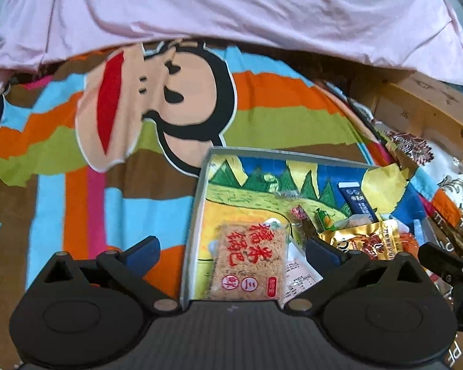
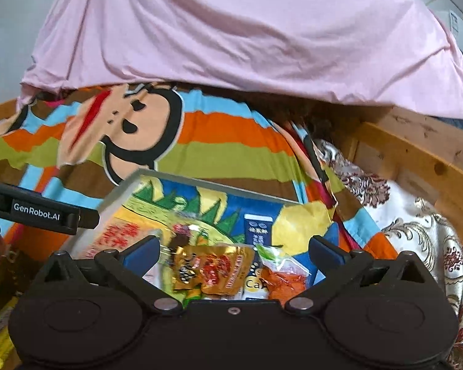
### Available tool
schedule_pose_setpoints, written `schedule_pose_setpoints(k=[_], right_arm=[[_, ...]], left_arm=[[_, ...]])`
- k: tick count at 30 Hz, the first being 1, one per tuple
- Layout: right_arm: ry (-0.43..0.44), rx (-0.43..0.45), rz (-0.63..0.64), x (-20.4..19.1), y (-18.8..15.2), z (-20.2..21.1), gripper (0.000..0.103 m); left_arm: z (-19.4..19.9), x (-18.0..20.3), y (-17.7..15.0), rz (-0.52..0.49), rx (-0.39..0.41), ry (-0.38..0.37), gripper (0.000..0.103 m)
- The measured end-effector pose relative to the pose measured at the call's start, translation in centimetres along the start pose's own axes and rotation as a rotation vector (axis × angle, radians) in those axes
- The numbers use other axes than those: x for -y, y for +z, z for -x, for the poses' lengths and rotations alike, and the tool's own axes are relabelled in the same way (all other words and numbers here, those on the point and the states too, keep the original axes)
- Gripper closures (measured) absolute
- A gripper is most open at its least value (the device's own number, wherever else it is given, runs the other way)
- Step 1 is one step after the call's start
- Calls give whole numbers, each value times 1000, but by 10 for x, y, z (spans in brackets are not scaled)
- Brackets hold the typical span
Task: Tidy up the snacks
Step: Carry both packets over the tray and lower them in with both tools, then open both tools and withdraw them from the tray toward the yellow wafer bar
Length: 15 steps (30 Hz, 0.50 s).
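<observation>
Two views look forward over a bed spread with a striped sheet (image 1: 61, 160) printed with a cartoon monkey face (image 1: 157, 92); a pale pink quilt (image 1: 231, 9) is bunched across the far end. A shallow grey-rimmed tray (image 1: 197, 203), its floor painted with green trees and a yellow field, lies on the sheet and holds the snacks.

The left hand-held gripper (image 1: 231, 254) is released, its blue-padded jaws spread wide with nothing clamped between them. Just beyond it, inside the tray near the left wall, lies a clear packet of brown rice crackers (image 1: 247, 265) with red lettering. To its right sit a gold foil pouch (image 1: 367, 240) and a dark blue stick pack (image 1: 356, 199) (smaller wrappers between them are too blurred to name).

The right hand-held gripper (image 2: 231, 254) is likewise released, jaws wide and free of any item. Beyond its jaws, in the tray, rest the gold pouch (image 2: 213, 271) and an orange-red snack bag (image 2: 284, 280). A wooden bed frame (image 2: 416, 160) and a floral cloth (image 2: 416, 222) lie to the right.
</observation>
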State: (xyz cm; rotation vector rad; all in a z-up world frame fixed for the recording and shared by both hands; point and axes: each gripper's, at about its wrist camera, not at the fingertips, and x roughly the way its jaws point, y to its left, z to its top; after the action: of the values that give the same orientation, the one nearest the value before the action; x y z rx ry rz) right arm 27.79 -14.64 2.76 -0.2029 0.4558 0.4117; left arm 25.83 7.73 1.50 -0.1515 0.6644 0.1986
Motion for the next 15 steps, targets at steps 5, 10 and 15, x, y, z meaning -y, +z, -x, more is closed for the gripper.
schedule_pose_setpoints(k=[5,10,15], right_arm=[[28,8,-11,-6,5,25,1],[43,9,-24,-13,4,51,1],[78,-23,-13,-23,-6,73,1]], left_arm=[[37,-12,0,4,55,-2,1],[68,-25,-7,21,82,-2,1],[94,-34,-19,2,87,-12,1]])
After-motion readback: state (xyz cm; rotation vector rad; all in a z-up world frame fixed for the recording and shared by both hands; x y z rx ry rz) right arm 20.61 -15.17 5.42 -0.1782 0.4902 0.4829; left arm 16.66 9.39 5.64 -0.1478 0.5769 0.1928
